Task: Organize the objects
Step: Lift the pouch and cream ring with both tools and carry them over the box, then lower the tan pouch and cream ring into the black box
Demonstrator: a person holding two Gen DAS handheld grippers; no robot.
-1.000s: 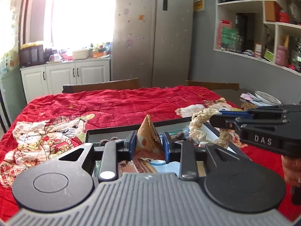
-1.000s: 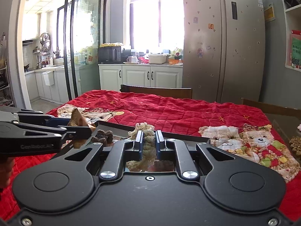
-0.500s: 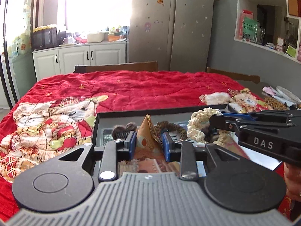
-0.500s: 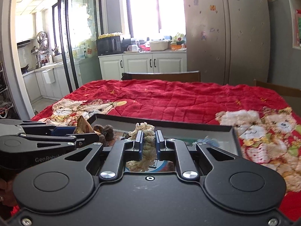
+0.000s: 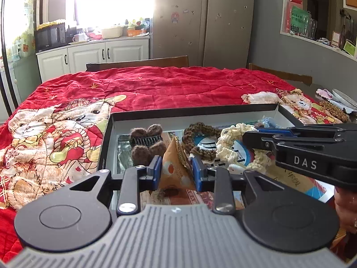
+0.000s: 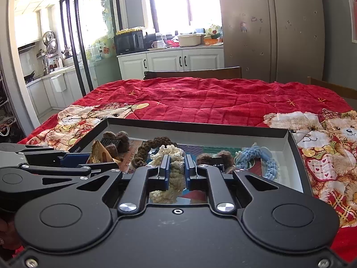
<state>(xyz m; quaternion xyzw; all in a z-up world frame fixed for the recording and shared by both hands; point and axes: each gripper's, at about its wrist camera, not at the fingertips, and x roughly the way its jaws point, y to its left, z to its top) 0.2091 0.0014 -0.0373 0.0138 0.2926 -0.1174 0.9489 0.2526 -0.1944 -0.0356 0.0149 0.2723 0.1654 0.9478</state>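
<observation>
Over the black tray [image 5: 107,131], the left claw [image 5: 176,172] is clamped on an orange pyramid packet [image 5: 175,167]. The right claw [image 6: 176,167] beside it pinches a cream braided rope ring [image 6: 176,174] above the tray's middle.

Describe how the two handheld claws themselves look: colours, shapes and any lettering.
Both are matte black. The left claw has blue pads on its fingers, angular link arms with silver pivot screws, two round discs and a grey ribbed body. The right claw has the same links, screws and discs on a smooth black body; seen from the side it bears white letters "DAS". No cables or sleeves show.
</observation>
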